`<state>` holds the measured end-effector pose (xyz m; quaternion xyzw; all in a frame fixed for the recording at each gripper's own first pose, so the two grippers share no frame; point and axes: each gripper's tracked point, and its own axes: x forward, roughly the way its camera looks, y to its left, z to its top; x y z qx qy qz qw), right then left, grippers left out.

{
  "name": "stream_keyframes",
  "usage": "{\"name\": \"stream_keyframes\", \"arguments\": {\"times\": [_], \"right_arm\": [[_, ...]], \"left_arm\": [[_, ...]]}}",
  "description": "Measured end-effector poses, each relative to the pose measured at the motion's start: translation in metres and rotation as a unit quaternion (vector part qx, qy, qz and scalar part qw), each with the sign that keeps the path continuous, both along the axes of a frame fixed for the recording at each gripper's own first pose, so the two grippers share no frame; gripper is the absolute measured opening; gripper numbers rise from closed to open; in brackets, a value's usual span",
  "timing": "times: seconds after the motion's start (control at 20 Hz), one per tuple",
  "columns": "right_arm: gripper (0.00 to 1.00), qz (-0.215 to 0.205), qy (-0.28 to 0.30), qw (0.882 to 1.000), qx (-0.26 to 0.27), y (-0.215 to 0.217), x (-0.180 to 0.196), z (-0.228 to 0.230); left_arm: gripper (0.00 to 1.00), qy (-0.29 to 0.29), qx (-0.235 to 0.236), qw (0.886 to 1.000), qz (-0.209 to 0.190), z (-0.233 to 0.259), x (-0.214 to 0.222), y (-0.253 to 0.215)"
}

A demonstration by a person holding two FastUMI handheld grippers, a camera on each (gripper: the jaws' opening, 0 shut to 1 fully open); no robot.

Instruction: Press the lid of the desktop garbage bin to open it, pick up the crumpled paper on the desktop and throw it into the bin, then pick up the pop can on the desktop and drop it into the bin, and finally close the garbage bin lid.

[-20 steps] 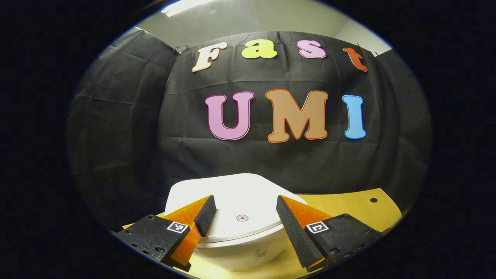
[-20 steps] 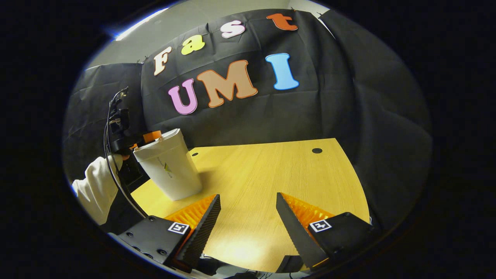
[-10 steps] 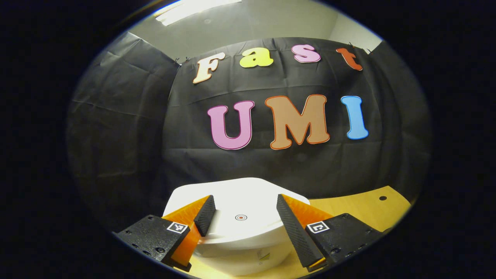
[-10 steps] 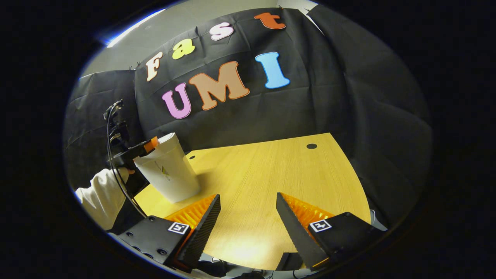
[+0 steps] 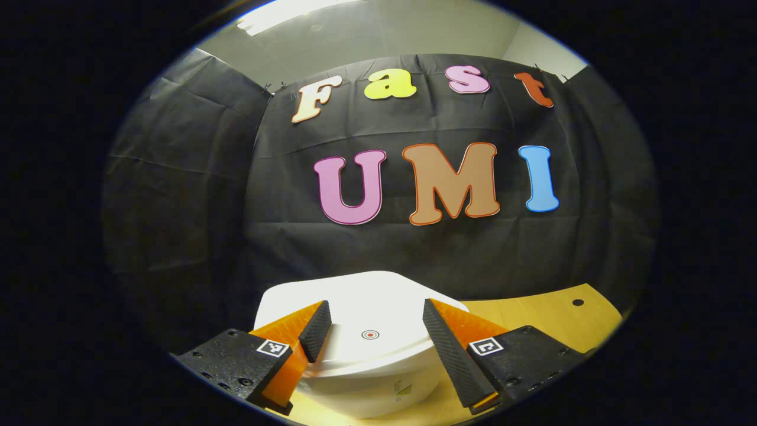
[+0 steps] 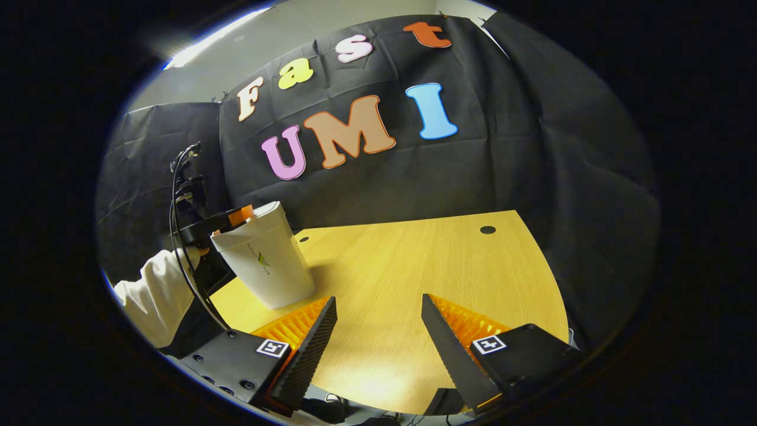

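Presently, in the right gripper view, a white sleeve [image 6: 155, 291] enters at the far left, its hand holding the left gripper [image 6: 227, 218] level with the top of the white garbage bin [image 6: 269, 266]; that gripper reaches in over the bin's lid from the left, and whether it touches the lid cannot be told at this range. The bin stands upright on the left part of the wooden table [image 6: 414, 272], lid down, close to the black cloth wall. To its right the right gripper [image 6: 378, 331] hangs above bare tabletop, its fingers held wide apart with nothing between them. A dark round hole [image 6: 487, 229] sits near the table's far right edge. In the left gripper view, the left gripper [image 5: 372, 334] looks across the bin's lid [image 5: 366, 319] from close above, fingers spread apart to either side of a small red ring mark [image 5: 369, 335] on the lid, gripping nothing. The bin's front wall [image 5: 378, 390] shows below the lid rim. To the right a strip of the table [image 5: 550, 307] runs to the cloth.
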<state>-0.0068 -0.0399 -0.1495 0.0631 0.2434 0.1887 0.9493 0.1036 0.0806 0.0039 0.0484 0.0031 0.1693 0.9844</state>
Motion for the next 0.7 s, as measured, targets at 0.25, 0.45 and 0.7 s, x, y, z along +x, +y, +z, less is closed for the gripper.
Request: {"name": "stream_keyframes", "arguments": {"times": [0.25,0.45,0.7], "right_arm": [[0.96,0.005,-0.017,1.000,0.020,0.026,0.010,0.014],[0.96,0.000,-0.045,0.999,0.012,0.044,0.020,0.034],[0.96,-0.008,-0.078,0.997,-0.002,0.065,0.026,0.059]], "left_arm": [[0.93,-0.043,-0.004,0.996,-0.077,0.032,-0.020,-0.059],[0.94,-0.034,-0.053,0.988,-0.142,0.018,-0.038,-0.108],[0.93,0.016,-0.102,0.977,-0.188,-0.008,-0.066,-0.145]]}}
